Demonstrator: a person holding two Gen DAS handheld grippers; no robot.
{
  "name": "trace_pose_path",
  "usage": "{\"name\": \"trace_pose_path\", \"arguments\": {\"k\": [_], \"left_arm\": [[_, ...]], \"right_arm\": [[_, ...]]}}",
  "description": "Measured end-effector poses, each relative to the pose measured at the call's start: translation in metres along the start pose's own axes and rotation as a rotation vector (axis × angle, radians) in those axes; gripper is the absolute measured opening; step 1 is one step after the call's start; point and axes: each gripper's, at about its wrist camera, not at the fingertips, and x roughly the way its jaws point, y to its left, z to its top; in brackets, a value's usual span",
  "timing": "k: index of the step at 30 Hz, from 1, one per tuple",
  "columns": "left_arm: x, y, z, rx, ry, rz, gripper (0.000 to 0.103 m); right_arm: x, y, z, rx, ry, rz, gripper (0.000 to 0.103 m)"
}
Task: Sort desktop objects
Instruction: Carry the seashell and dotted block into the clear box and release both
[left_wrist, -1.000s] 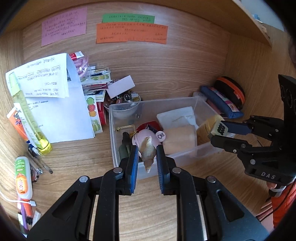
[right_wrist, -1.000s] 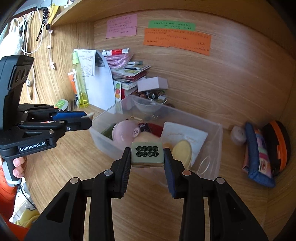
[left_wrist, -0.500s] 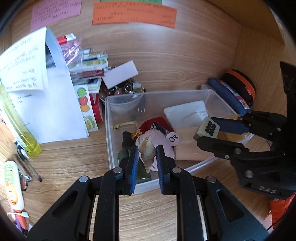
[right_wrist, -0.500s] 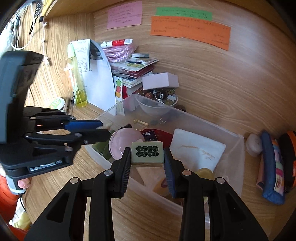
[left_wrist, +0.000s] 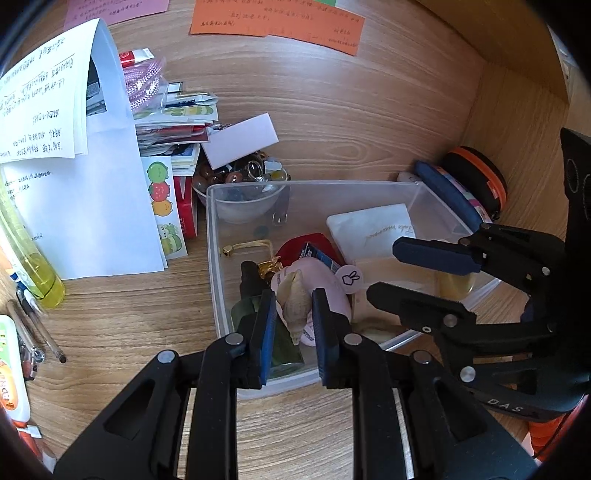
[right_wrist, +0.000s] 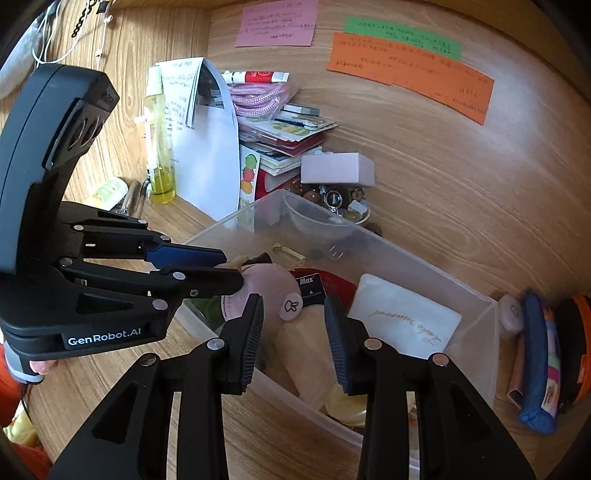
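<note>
Beige and ridged, a small seashell (left_wrist: 293, 301) is clamped between the blue pads of the left gripper (left_wrist: 291, 325), held point-down over the near left part of a clear plastic bin (left_wrist: 212, 258). Below the shell, a pink round object (right_wrist: 269, 286) with a rabbit-marked tag (left_wrist: 349, 277) is seen in the bin, beside a dark green item (left_wrist: 255, 321), a red pouch (left_wrist: 310, 243) and a gold-coloured trinket (left_wrist: 269, 266). A white cloth square (left_wrist: 373, 230) with script lettering is laid toward the bin's far right.

The right gripper (right_wrist: 293, 341) is held with its jaws parted and nothing between them, positioned over the bin's near wall. A yellowish round piece (right_wrist: 349, 406) is visible through the wall under its right finger.

Outside the bin, a small bowl of beads and trinkets (right_wrist: 336, 201) is set touching the far wall, with a white box (right_wrist: 336, 168) resting on top. A stack of booklets (right_wrist: 291, 142) and folded white papers (left_wrist: 74, 177) are placed to the left, and a yellow-green bottle (right_wrist: 159, 147) is stood upright beyond them. Pouches in blue (right_wrist: 535, 369) and black with orange trim (left_wrist: 476, 177) are leaned at the right. Coloured notes (right_wrist: 410, 79) are stuck to the wooden back panel.
</note>
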Motion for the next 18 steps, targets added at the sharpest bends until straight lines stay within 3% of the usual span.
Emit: {"name": "trace_pose_path", "arguments": {"k": [5,14,18], "left_arm": [[-0.001,0.0,0.0,0.0,0.004,-0.011,0.018],[-0.011,-0.008,-0.001,0.021,-0.015,0.018,0.029],[-0.019,-0.013,-0.002,0.03,-0.032,0.038,0.043]], "right_arm": [[-0.001,-0.001,0.002,0.005,0.002,-0.002,0.032],[-0.024,-0.008,0.002,0.027,-0.041,-0.055,0.052],[-0.034,-0.017,-0.002,0.057,-0.048,-0.079,0.058]]}}
